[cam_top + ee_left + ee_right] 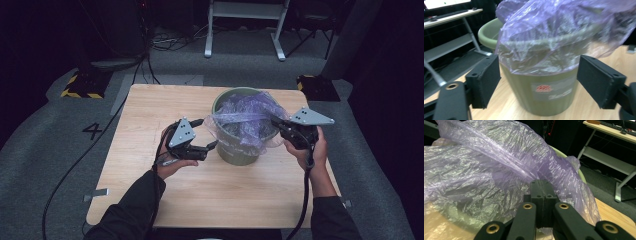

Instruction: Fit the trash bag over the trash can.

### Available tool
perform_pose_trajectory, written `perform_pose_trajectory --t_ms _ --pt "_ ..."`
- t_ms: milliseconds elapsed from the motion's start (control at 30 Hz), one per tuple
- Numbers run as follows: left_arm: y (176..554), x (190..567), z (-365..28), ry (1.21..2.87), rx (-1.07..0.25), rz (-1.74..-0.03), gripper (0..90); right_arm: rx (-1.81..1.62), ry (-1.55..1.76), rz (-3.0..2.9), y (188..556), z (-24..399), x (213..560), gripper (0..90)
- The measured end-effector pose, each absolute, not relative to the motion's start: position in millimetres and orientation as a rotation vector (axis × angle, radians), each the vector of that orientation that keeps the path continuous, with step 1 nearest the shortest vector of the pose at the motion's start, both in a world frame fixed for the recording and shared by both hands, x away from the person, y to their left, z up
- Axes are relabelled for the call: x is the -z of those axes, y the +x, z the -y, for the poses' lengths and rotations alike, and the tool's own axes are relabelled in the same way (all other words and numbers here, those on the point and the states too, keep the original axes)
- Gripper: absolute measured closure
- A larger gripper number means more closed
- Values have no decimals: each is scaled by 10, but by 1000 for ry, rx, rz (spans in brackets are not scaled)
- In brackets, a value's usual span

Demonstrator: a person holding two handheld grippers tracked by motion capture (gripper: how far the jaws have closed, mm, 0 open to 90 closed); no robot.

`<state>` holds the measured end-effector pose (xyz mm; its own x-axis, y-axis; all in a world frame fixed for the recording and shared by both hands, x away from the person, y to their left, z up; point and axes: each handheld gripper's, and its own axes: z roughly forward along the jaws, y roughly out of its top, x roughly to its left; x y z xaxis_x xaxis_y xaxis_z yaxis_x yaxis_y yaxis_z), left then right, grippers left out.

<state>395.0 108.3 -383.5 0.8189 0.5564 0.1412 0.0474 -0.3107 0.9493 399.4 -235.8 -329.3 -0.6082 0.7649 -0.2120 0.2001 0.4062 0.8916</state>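
A green plastic bin [235,147] stands on the wooden table [150,110] with a thin purple bag [247,117] draped in and over its rim. My left gripper [214,145] is open at the bin's left side, its pads [485,80] apart with the bin [544,100] and the bag's hanging edge [544,50] between and beyond them. My right gripper [277,125] is at the bin's right rim, shut on a fold of the purple bag [499,170]; its jaws meet at the plastic [541,187].
The bin sits toward the table's far right half; bare wood lies to the left and front. Beyond the table are grey carpet, cables [165,42], a white desk frame [245,30] and yellow-black floor blocks [82,85].
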Motion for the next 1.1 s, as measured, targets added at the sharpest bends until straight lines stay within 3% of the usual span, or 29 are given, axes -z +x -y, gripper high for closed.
perform_pose_trajectory --t_ms 167,267,333,433,533,867,933,967,1100 --pt "4147 3867 -1062 1873 -462 -498 176 -1185 803 -2069 3998 2331 3289 900" --pt "4188 3865 -1066 1872 -484 -522 361 -1181 801 -2080 3995 2330 3282 900" --pt "4223 3869 -1049 1916 -507 -527 545 -1184 799 -2082 3996 2338 3277 900" --pt "4274 3888 -1012 1977 -594 -547 743 -1180 805 -2070 3992 2348 3274 900" --pt "4330 3869 -1044 1961 -601 -546 891 -1173 814 -2042 3996 2367 3271 900" --pt "4399 3747 -1180 1899 -583 -539 896 -1128 839 -2042 4174 2427 3301 900" --pt "4396 3723 -1212 1886 -585 -540 831 -1137 857 -2035 4214 2451 3306 900" --pt "4393 3711 -1227 1880 -594 -538 853 -1138 862 -2026 4228 2463 3301 900" --pt "4377 3646 -1293 1840 -575 -500 790 -1153 877 -1990 4267 2497 3260 900"
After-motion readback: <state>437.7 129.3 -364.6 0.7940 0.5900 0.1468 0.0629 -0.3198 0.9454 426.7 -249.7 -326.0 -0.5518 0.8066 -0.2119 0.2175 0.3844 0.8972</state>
